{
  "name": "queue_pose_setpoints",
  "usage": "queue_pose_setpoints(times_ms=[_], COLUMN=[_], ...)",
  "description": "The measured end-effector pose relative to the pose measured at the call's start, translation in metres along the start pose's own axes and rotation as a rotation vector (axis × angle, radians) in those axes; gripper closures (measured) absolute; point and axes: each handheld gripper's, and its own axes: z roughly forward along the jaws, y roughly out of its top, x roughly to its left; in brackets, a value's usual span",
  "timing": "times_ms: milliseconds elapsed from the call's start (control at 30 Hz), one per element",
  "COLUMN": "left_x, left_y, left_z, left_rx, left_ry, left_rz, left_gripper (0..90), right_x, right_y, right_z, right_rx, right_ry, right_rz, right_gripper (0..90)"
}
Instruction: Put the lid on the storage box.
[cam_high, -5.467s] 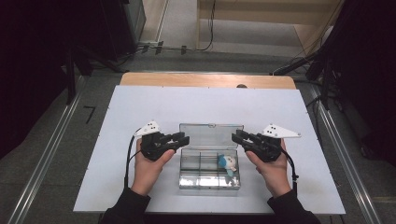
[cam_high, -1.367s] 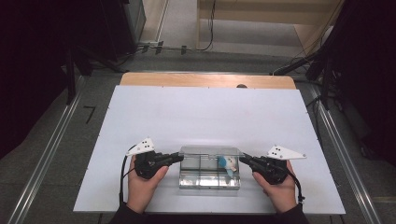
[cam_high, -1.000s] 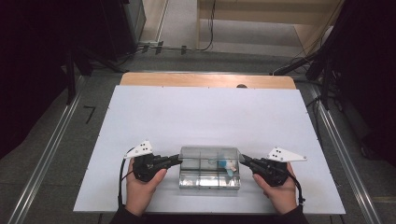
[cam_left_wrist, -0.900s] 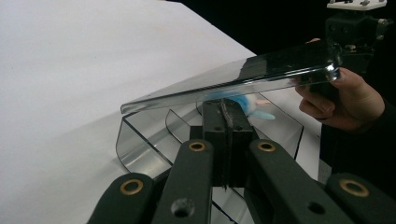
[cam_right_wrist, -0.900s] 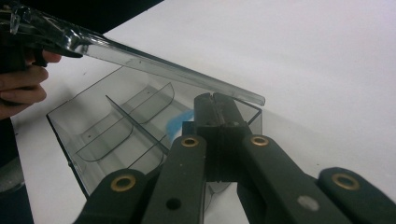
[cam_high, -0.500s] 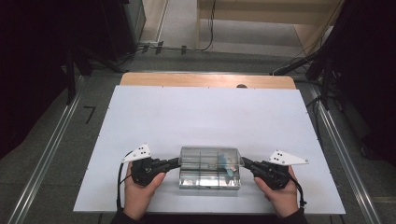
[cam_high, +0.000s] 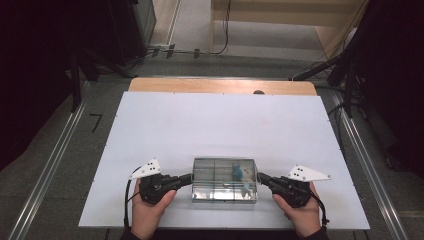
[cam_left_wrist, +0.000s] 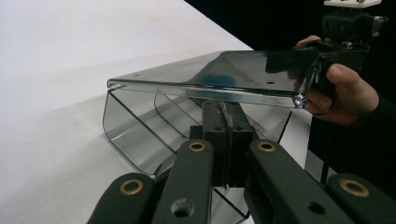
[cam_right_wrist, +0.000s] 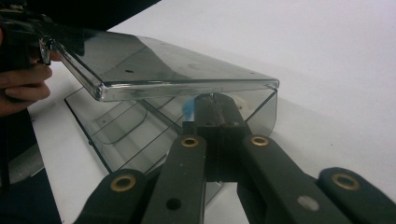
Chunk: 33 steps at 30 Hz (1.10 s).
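A clear plastic box (cam_high: 224, 180) stands near the table's front edge with a small blue thing (cam_high: 238, 172) inside. Its lid (cam_left_wrist: 224, 70) hangs tilted a little above the compartmented base (cam_left_wrist: 135, 126). My left gripper (cam_high: 189, 178) is shut, its tips (cam_left_wrist: 224, 109) right under the lid's left end. My right gripper (cam_high: 261, 177) is shut too, tips (cam_right_wrist: 215, 105) under the lid (cam_right_wrist: 163, 70) at the right end, with the blue thing (cam_right_wrist: 188, 107) just behind. Whether either pinches a thin lid edge I cannot tell.
The white table top (cam_high: 225, 125) stretches bare behind the box. A wooden strip (cam_high: 222, 86) runs along its far edge. Each hand (cam_left_wrist: 348, 91) wraps its gripper close to the box's end. Dark floor and rails flank the table.
Both hands have drawn slightly toward the near edge and the lid has come down from a raised tilt to lie almost flat over the box.
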Motion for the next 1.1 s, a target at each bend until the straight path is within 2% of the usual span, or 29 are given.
queue_pose_setpoints(times_ms=[433, 733, 1100], left_x=[-0.003, -0.005, -0.006], left_y=[-0.011, -0.018, -0.022], left_z=[0.0, -0.001, -0.002], left_rx=[0.035, 0.056, 0.087], left_ry=[0.011, 0.016, 0.031], left_rz=[0.005, -0.008, -0.003], left_gripper=[89.8, 89.8, 89.7], right_x=[0.006, 0.006, 0.009], right_y=[-0.009, -0.015, -0.02], right_z=[-0.002, -0.004, -0.003], right_rx=[0.019, 0.035, 0.064], right_ry=[-0.007, 0.004, 0.012], right_rz=[-0.027, -0.02, -0.025], right_gripper=[87.9, 87.9, 87.9])
